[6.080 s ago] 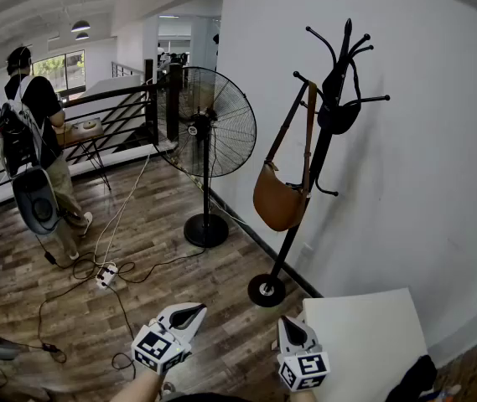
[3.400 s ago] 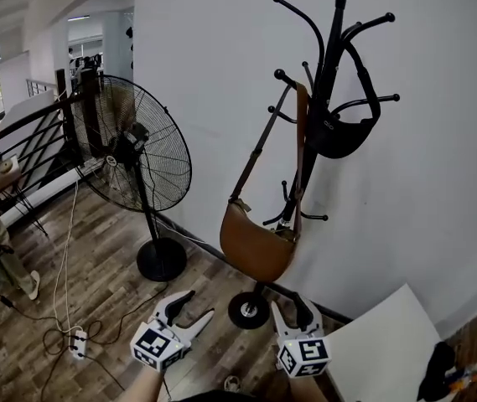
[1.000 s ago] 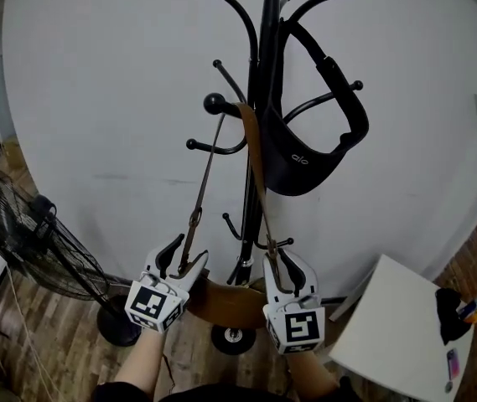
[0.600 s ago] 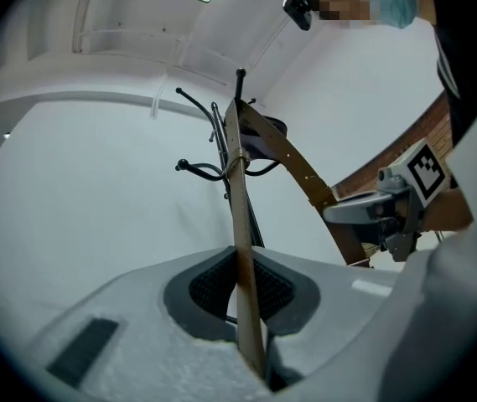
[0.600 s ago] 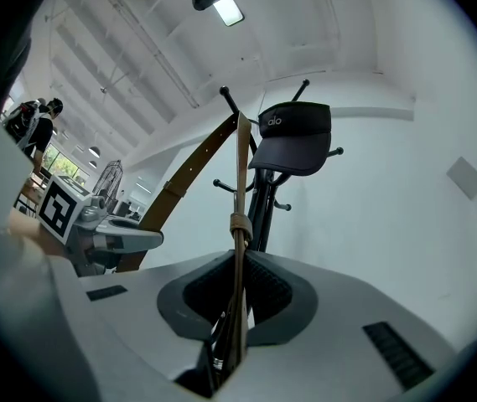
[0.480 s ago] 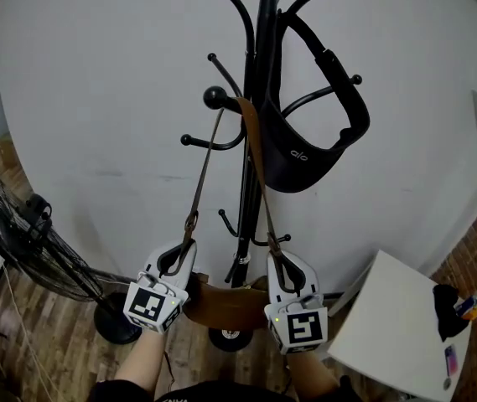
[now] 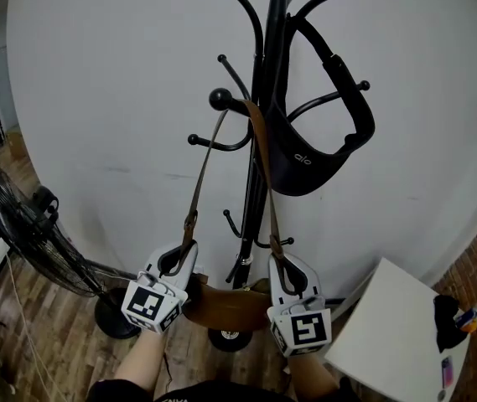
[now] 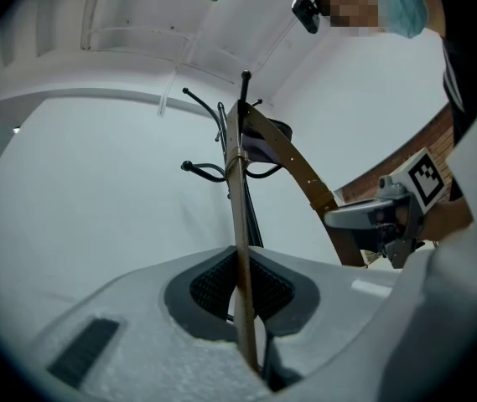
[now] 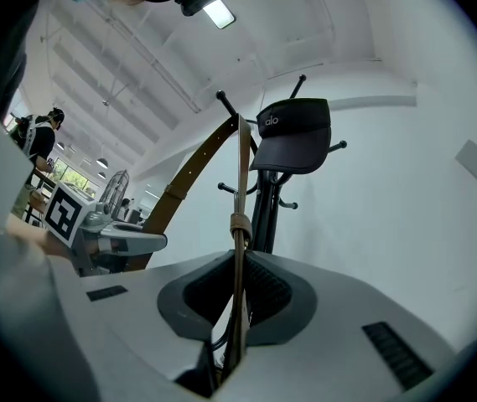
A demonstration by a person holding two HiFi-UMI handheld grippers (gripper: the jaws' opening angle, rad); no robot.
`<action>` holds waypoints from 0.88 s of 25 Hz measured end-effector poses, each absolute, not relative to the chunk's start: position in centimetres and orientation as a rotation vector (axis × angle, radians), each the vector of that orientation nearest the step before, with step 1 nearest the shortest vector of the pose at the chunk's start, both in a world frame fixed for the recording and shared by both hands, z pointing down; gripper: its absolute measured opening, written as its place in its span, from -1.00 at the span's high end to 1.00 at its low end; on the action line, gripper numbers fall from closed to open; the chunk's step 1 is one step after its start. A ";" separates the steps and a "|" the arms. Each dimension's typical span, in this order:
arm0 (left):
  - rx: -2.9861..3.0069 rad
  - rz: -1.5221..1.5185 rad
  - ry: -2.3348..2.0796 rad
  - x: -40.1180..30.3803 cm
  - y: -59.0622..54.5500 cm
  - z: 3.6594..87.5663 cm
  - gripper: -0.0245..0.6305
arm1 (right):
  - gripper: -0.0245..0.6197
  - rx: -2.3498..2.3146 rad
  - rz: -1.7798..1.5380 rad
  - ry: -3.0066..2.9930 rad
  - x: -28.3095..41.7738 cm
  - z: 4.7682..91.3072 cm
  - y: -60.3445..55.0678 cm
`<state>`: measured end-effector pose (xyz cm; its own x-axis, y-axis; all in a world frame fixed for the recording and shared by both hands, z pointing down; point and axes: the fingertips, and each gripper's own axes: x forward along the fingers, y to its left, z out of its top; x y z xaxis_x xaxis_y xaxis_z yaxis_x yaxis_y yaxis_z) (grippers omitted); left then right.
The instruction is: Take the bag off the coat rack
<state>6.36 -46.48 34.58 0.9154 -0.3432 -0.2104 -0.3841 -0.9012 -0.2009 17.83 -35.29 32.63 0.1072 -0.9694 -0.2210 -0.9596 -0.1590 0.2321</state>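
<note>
A brown bag (image 7: 225, 304) hangs by its strap (image 7: 263, 166) from a rack (image 7: 276, 23) hook. The left hand-held gripper (image 7: 184, 254) and right hand-held gripper (image 7: 282, 266) each pinch one strap side just above the bag, the right's jaws having just closed, seemingly to lift the loop off.

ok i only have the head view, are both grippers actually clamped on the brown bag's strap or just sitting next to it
observer: the left gripper view shows the left gripper shut on the strap, which runs straight up between its pads.
operator: and the right one
observer: its jaws have just been closing. The right gripper view shows the right gripper shut on the other run of the strap, just below a small leather loop.
operator: what's the black thing higher up
observer: in the right gripper view it reads as a black cap with a peak, hung on the coat rack.
</note>
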 end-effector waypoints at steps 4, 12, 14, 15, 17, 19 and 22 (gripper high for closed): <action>-2.819 0.266 0.567 6.0 -46.2 34.1 0.89 | 0.84 2.293 -0.499 -2.055 17.8 32.4 -35.2; -2.813 0.252 0.603 5.3 -45.2 32.7 0.89 | 0.84 2.250 -0.528 -2.126 17.2 30.9 -34.7; -2.801 0.257 0.611 5.0 -44.9 32.2 0.89 | 0.84 2.244 -0.540 -2.144 17.1 30.4 -34.6; -2.797 0.259 0.616 4.9 -44.7 31.9 0.89 | 0.84 2.238 -0.546 -2.151 17.0 30.2 -34.5; -2.791 0.263 0.629 4.6 -44.5 31.5 0.89 | 0.84 2.224 -0.556 -2.165 16.7 29.8 -34.4; -2.785 0.262 0.645 4.2 -44.4 31.2 0.89 | 0.84 2.206 -0.563 -2.180 16.4 29.5 -34.4; -2.769 0.262 0.673 3.6 -44.3 30.9 0.89 | 0.84 2.178 -0.572 -2.206 15.9 29.1 -34.4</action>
<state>3.56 -44.28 30.86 0.8750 -0.4213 -0.2386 -0.4719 -0.8524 -0.2255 15.90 -34.41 29.09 -0.0453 -0.9651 -0.2581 -0.9689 -0.0205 0.2466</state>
